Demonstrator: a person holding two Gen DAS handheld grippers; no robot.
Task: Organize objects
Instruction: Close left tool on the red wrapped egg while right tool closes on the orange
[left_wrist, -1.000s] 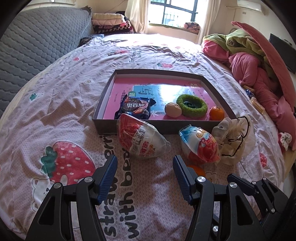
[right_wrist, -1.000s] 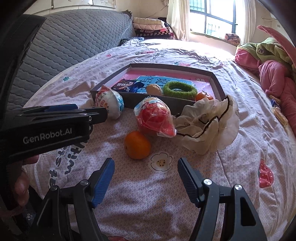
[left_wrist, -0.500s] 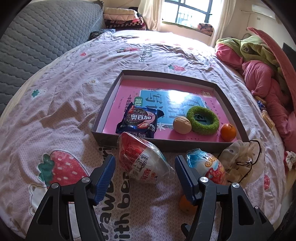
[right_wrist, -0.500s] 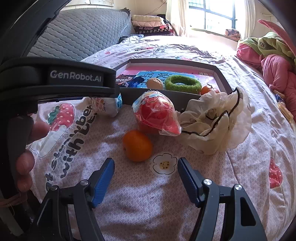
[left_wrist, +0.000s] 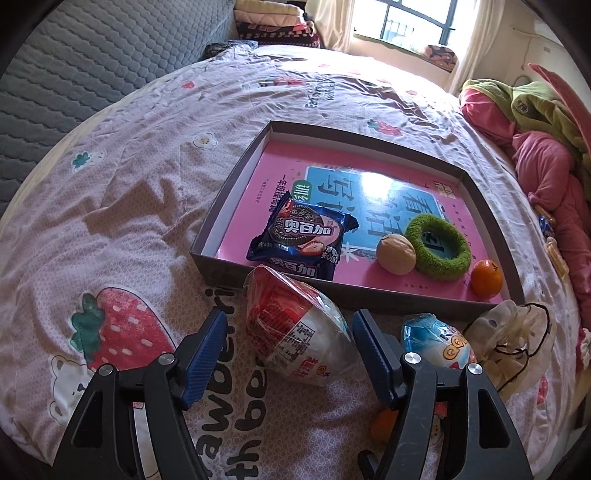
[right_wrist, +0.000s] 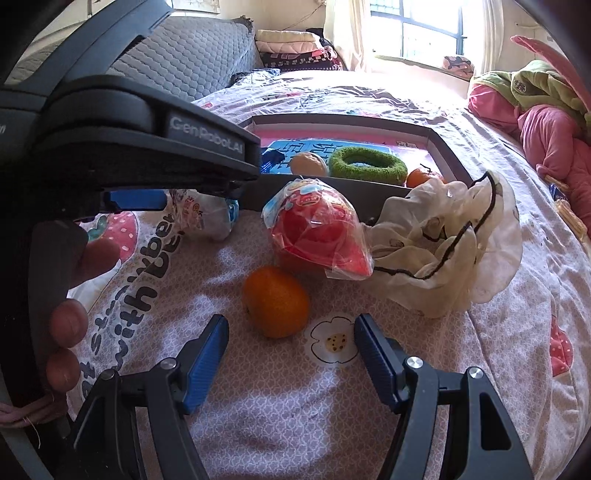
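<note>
My left gripper is open, its blue fingers on either side of a wrapped red-and-white toy egg lying on the bed just in front of the grey box tray. The tray holds a cookie packet, a walnut, a green ring and a small orange. A second wrapped egg lies to the right. My right gripper is open just short of a loose orange, with the red wrapped egg behind it.
A crumpled cream drawstring bag lies right of the eggs, against the tray's near corner. The left gripper's body and the hand holding it fill the left of the right wrist view. Pink and green bedding is piled at the right.
My left gripper has moved forward and down so the red-and-white egg now sits between its fingers. My right gripper has crept closer to the loose orange. Both stay open.
</note>
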